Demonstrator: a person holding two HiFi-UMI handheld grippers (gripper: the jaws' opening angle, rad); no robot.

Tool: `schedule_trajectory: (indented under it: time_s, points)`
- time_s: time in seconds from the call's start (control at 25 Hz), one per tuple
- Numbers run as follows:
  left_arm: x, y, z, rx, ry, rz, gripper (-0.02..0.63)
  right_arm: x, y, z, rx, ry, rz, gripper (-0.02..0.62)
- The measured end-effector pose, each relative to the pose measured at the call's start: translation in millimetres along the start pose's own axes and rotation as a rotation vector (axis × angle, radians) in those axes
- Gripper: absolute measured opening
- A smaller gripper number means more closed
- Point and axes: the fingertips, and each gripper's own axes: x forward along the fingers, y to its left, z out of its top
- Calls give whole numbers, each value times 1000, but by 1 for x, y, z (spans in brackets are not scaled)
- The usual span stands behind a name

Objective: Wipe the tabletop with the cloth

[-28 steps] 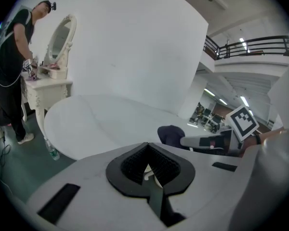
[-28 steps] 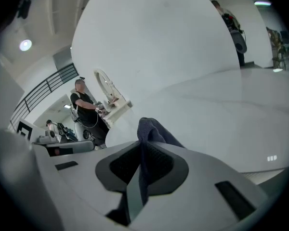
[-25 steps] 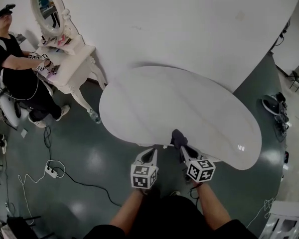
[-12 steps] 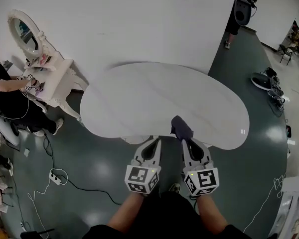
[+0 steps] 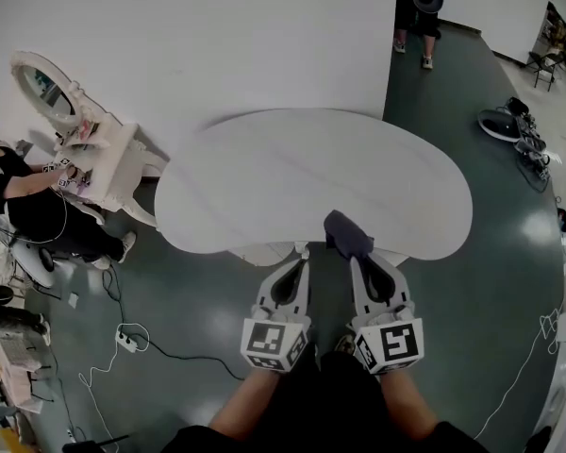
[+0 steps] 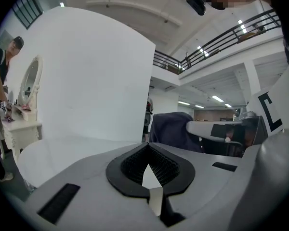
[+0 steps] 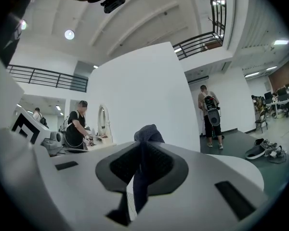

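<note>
Both grippers backed off from the tabletop (image 5: 264, 182) since 1 s ago. Right gripper (image 5: 356, 256) jaws clamped on the dark cloth (image 5: 346, 233), which sits at tabletop's near edge. Left gripper (image 5: 302, 257) jaws together, empty, just short of that edge.

One cloth (image 5: 347, 234), one counter (image 5: 292, 173), two hand-held grippers.
Left hand-held gripper (image 5: 297, 262), right hand-held gripper (image 5: 360, 262); ahead-left one dressing table (image 5: 113, 163) with one person (image 5: 24, 196), far ahead another person (image 5: 417, 8).

The head view looks steeply down on the tabletop (image 5: 264, 187). Both gripper views ride low near its 6 o'clock edge, facing 12 o'clock, seemingly almost level with it; all three share the white partition (image 5: 217, 36).
</note>
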Motion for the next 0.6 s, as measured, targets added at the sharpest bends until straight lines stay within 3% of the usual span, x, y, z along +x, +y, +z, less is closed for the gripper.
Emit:
schedule_trajectory:
  time_s: [0.6]
  points:
    - [7, -53, 2, 44, -22, -29, 8, -35, -10, 4, -5, -29, 34, 32]
